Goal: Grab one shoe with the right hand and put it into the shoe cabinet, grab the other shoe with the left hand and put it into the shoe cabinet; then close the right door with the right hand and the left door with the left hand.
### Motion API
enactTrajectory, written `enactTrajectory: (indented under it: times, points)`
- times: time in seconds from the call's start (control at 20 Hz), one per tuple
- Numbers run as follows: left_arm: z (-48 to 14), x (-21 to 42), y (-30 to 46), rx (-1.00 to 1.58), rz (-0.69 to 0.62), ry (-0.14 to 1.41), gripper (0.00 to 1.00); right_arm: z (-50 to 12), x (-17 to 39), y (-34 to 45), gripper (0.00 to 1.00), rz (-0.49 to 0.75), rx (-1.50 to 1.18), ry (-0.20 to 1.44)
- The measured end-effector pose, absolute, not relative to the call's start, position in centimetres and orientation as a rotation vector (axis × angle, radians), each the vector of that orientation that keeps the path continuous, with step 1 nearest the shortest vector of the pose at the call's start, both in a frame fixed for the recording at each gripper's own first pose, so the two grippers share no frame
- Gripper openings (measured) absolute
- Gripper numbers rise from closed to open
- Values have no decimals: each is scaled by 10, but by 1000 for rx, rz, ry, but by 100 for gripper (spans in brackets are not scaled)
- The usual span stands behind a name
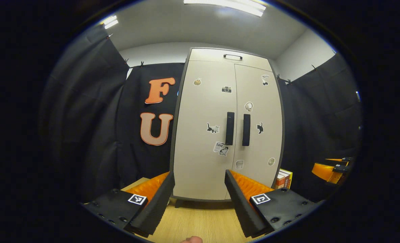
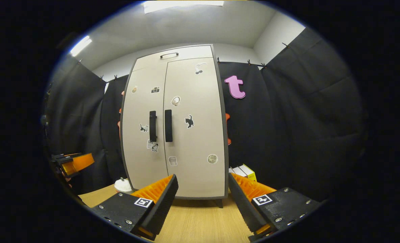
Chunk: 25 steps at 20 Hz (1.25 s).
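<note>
Both doors of the shoe cabinet (image 1: 227,128) stand closed, the left door (image 1: 203,135) and the right door (image 1: 259,128) meeting flush at the middle, with the two dark handles (image 1: 230,128) side by side. I see no shoe on the wooden floor (image 1: 200,219), so I judge that both are already inside, though of course I cannot look behind the doors.

The left gripper (image 1: 200,184) is held well back from the cabinet, its jaws spread wide and holding nothing. The right gripper (image 2: 202,185) is the same: jaws apart, empty, facing the doors from a distance. In the right gripper view the left gripper shows far off at the left edge.

By my judgement the last step, closing the doors, is done and the task is at its end. The next move asks only to keep both grippers clear of the handles. A small white thing (image 2: 123,185) lies beside the cabinet's left foot; it is too blurred to name. Some books (image 2: 244,171) stand at the right side.
</note>
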<state>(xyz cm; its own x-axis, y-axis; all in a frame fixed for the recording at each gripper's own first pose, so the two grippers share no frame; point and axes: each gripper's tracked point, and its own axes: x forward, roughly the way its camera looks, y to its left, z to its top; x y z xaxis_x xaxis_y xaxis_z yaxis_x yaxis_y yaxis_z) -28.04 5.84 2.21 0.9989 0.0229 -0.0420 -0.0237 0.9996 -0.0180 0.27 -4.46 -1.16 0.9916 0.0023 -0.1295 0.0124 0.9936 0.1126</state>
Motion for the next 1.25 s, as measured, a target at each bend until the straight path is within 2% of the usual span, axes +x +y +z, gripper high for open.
enactTrajectory:
  times: [0.5,0.55,0.6,1.1,1.15,1.25]
  points:
    - [17,-286,69,-18,52,56,96,-4,-1,-38,92,8,112,119]
    - [17,-286,69,-21,51,58,94,-4,-1,-39,92,7,114,119]
    - [17,-286,69,-24,51,58,96,-3,-1,-39,92,7,115,118]
    - [15,-284,65,-24,39,64,96,-4,-2,-39,92,3,116,118]
    - [13,-284,65,-23,38,67,94,-4,-1,-39,92,4,115,118]
    - [12,-284,64,-25,36,69,96,-5,-1,-38,92,7,115,122]
